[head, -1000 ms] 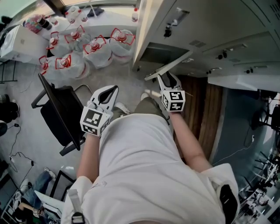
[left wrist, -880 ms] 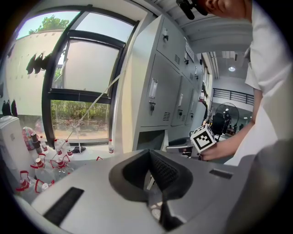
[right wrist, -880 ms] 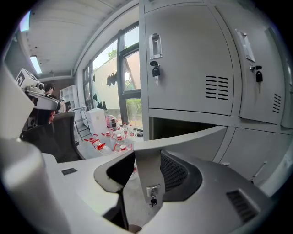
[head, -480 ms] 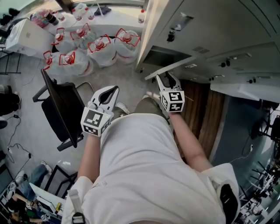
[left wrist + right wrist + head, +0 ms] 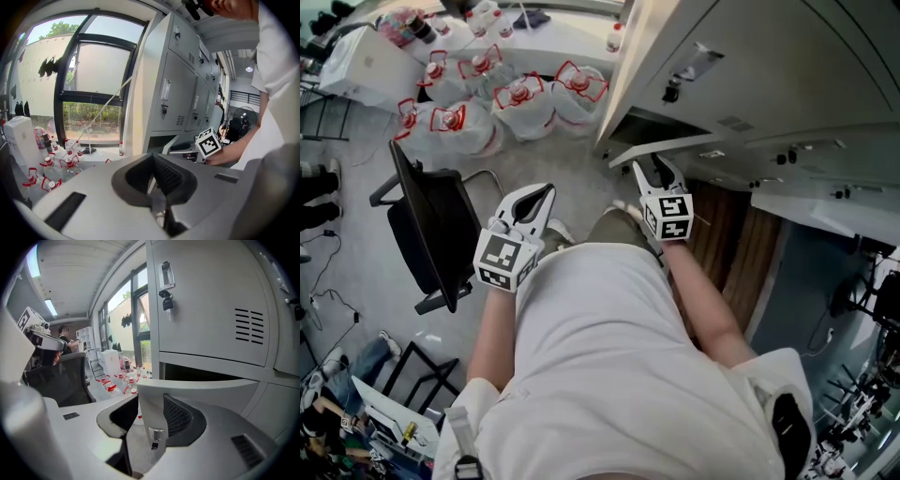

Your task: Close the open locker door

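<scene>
At the near foot of the grey lockers (image 5: pixel 750 66), the open locker door (image 5: pixel 670 148) is being worked by the right claw (image 5: pixel 654 171), which is being held at the door's free edge. In the right gripper view the door's edge, with its small latch, is being straddled by the two jaws; the jaws are closing, yet they are being kept wide and the thin panel is not being clamped, though it is lying close against the right-hand pad.

Compared with a second ago, the door is being shown at a flatter angle in the head view, its edge being brought nearer to the locker front, while the right claw is being carried along with it towards the far side. The dark compartment behind it is still being left partly uncovered. From this it is being judged that the swing is under way but unfinished: the door is still being held off its frame, and a further push is being called for until the latch side is seated.

Further left, the left claw (image 5: pixel 534 202) is being held idle over the floor, its jaws apart with nothing between them, near the black office chair (image 5: pixel 431 220). Bagged water bottles (image 5: pixel 520 98) are being left untouched at the far left.
</scene>
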### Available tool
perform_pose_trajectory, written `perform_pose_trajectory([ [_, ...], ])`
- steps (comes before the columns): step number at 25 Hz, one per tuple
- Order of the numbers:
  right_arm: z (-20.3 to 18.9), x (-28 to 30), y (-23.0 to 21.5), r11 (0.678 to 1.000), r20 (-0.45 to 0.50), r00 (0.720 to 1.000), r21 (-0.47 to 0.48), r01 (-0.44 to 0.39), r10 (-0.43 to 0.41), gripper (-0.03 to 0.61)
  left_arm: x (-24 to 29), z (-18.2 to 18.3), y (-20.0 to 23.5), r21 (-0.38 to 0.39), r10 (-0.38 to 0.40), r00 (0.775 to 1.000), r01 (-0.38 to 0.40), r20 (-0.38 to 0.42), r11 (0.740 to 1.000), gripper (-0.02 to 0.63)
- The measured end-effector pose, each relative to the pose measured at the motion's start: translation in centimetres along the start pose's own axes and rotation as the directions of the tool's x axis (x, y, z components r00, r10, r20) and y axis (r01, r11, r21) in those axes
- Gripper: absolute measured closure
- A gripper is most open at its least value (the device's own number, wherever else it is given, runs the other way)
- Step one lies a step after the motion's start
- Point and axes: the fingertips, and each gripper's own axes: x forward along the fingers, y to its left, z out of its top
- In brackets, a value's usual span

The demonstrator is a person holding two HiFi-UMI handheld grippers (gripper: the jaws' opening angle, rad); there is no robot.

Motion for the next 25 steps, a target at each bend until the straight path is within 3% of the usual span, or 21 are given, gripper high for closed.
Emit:
perform_pose_trajectory([
  [25,2.5,6.6,-2.5,0.988,-0.021,0.991,-0.084,-0.130,0.129,0.408,1.8,0.5,2.2,-0.076,0.173,0.985,-0.174,-0.009,0.982,0.611],
])
